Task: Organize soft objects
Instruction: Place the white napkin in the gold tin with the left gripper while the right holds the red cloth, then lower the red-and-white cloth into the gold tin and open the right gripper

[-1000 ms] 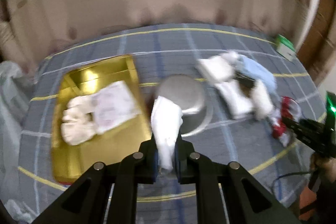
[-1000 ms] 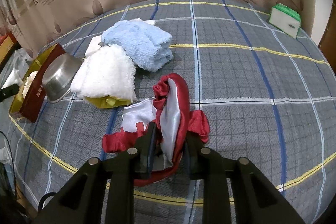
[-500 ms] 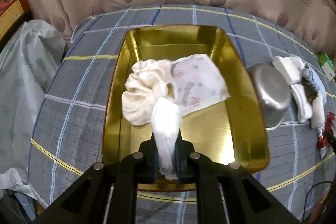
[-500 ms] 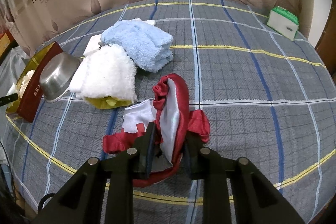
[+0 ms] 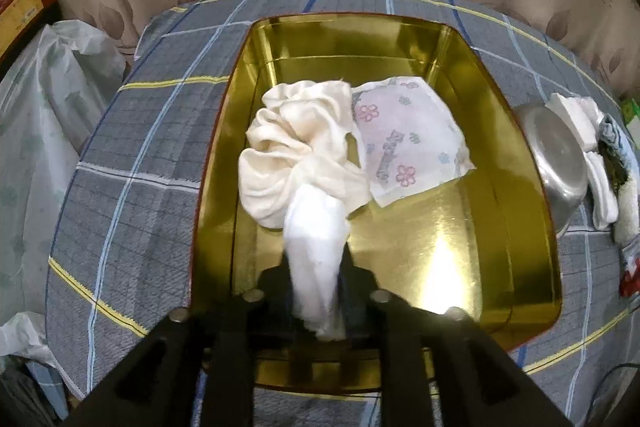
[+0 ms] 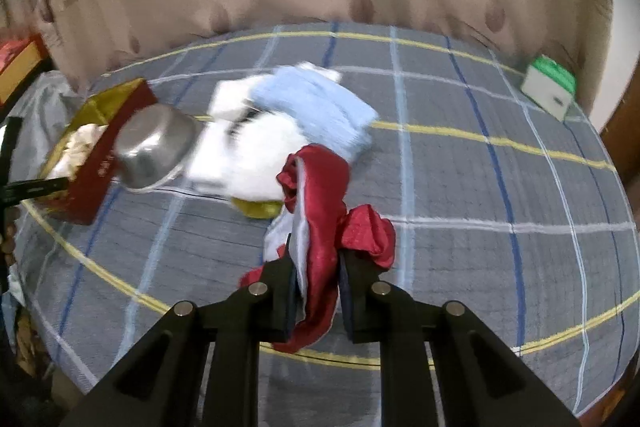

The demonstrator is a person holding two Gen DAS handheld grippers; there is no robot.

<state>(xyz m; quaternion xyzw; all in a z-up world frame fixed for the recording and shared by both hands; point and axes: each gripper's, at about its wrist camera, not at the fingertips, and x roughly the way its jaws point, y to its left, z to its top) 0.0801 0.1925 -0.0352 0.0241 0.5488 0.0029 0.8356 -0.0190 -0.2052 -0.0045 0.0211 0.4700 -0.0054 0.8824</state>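
Left wrist — left hand-held gripper [image 5: 316,279] opening, white cloth [image 5: 316,251] between | right wrist — right hand-held gripper [image 6: 316,279] clamps red cloth [image 6: 320,211]

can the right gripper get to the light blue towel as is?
Probably not: the right gripper is shut on the red cloth. The light blue towel lies uncovered beyond it, so the path looks free once the jaws are empty.

I count three cloths in one gold tray [image 5: 516,155], one steel bowl [image 6: 156,147], one red cloth [image 6: 320,195], one green-topped box [image 6: 550,91].
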